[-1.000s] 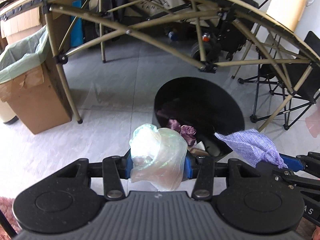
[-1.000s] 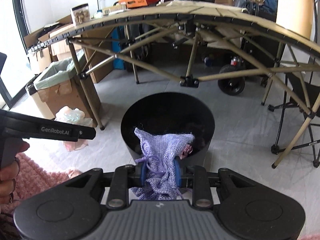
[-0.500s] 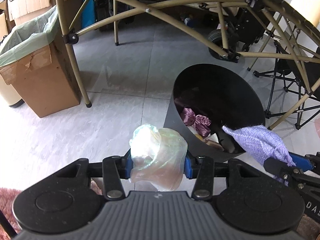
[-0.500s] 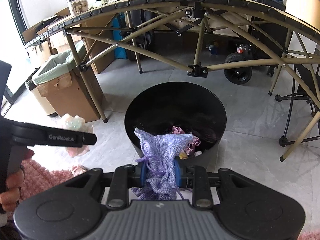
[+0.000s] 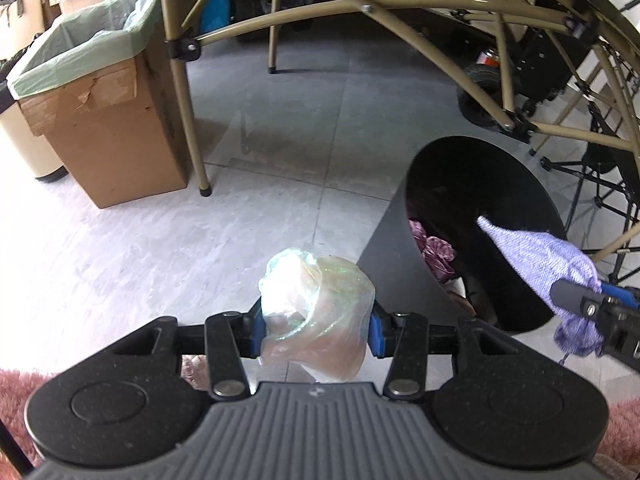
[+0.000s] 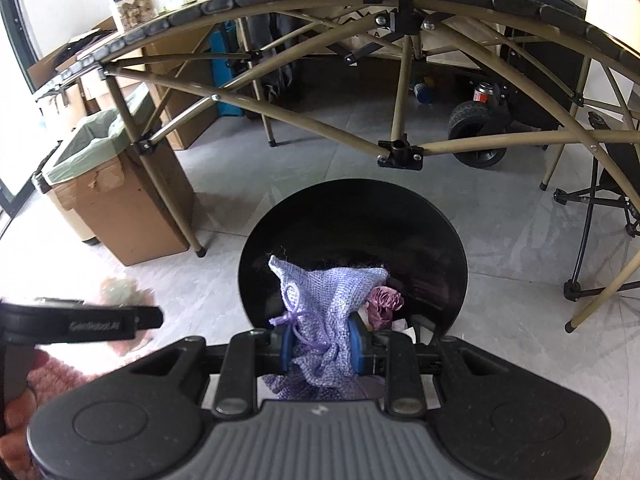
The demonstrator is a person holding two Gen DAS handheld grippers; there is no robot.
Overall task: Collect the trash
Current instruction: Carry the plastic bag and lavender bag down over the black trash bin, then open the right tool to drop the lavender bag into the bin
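My left gripper (image 5: pixel 316 330) is shut on a crumpled iridescent plastic wrap (image 5: pixel 316 312), held over the pale floor just left of the black round bin (image 5: pixel 384 256). My right gripper (image 6: pixel 320 344) is shut on a lilac woven drawstring pouch (image 6: pixel 324 300), held above the near rim of the same black bin (image 6: pixel 452 248). In the left wrist view the lilac pouch (image 5: pixel 536 256) hangs over the bin's mouth. Purple crumpled foil (image 6: pixel 384 300) and other scraps lie inside the bin. The left gripper's body (image 6: pixel 80 322) shows blurred at the left of the right wrist view.
A cardboard box lined with a green bag (image 5: pixel 100 92) stands at the left by a table leg (image 5: pixel 188 120). The tan folding table frame (image 6: pixel 400 80) arches over the bin. A black folding chair (image 6: pixel 600 208) stands right. Pink shaggy rug (image 5: pixel 16 392) lies near.
Both grippers have moved forward and down toward the bin, still holding their items. In the left wrist view the bin has slid right; the pouch now hangs over its opening.
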